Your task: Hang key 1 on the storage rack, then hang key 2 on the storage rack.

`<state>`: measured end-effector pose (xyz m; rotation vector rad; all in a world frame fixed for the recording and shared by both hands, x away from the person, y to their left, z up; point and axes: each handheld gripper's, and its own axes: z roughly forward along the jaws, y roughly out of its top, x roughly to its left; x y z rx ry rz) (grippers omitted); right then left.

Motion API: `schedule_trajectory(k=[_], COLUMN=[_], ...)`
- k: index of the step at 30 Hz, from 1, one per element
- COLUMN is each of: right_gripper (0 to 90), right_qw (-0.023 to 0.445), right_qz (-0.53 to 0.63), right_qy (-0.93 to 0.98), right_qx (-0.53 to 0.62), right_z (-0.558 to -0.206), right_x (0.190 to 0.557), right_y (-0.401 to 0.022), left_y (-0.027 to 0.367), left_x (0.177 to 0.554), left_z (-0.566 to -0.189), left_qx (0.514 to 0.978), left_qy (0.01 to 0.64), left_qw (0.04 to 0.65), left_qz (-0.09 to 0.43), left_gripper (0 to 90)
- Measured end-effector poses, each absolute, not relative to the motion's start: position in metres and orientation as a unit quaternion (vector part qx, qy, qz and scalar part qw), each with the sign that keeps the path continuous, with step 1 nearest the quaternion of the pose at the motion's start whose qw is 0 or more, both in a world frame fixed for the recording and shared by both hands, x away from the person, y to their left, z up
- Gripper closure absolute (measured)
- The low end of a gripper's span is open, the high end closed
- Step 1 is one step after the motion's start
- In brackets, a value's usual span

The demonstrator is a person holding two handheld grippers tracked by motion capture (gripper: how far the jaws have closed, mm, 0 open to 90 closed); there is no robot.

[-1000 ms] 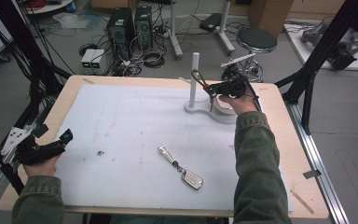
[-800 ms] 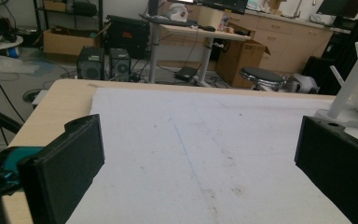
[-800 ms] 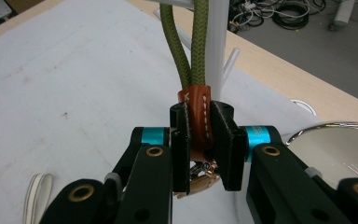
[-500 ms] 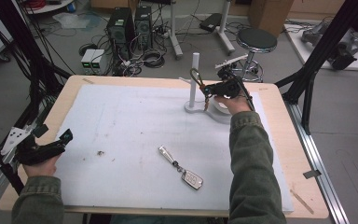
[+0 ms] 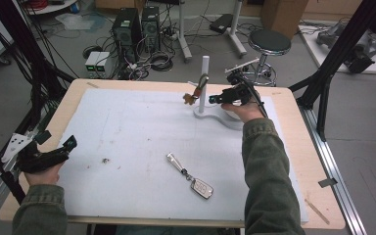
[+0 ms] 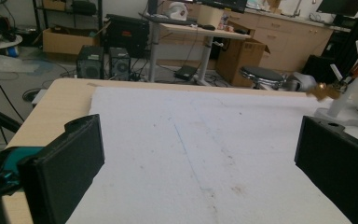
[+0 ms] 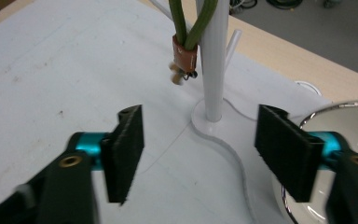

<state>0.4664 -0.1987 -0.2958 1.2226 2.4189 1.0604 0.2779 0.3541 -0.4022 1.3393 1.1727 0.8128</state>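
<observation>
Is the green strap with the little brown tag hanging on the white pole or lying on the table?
Hanging. The green strap loops over a peg of the white stand, and its brown tag dangles above the mat.

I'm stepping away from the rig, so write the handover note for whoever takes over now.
Right tongs: open, nothing between the jaws, which have just been opening; they sit just short of the white stand.
Left tongs: open, empty, at the table's left edge.
Done: the green-looped keychain hangs on the stand's peg.
Left, probably: the car key fob with its strap lies on the white mat, untouched. It looks like the next thing to hang.
</observation>
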Motion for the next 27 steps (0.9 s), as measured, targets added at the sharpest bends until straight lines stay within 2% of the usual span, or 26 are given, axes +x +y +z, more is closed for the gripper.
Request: schedule_trajectory(k=[3,8,10,27], right_gripper=[11.9,8.7,1.1,0.6], right_qw=[0.109,0.109,0.109,0.098], right_qz=[0.353,0.346,0.343,0.348], right_qy=[0.828,0.833,0.835,0.836], right_qx=[0.423,0.418,0.416,0.412], right_z=[-0.296,-0.295,-0.295,-0.314], right_x=[0.464,0.46,0.459,0.434], right_y=[-0.198,-0.194,-0.193,-0.182], left_y=[0.354,0.354,0.354,0.353], left_x=[0.278,0.277,0.277,0.279], left_z=[-0.402,-0.402,-0.402,-0.402], left_qx=[0.568,0.568,0.568,0.569], left_qy=[0.498,0.498,0.497,0.497], left_qw=[0.558,0.558,0.558,0.558], left_qz=[0.344,0.344,0.344,0.343], left_gripper=[1.8,1.8,1.8,1.8])
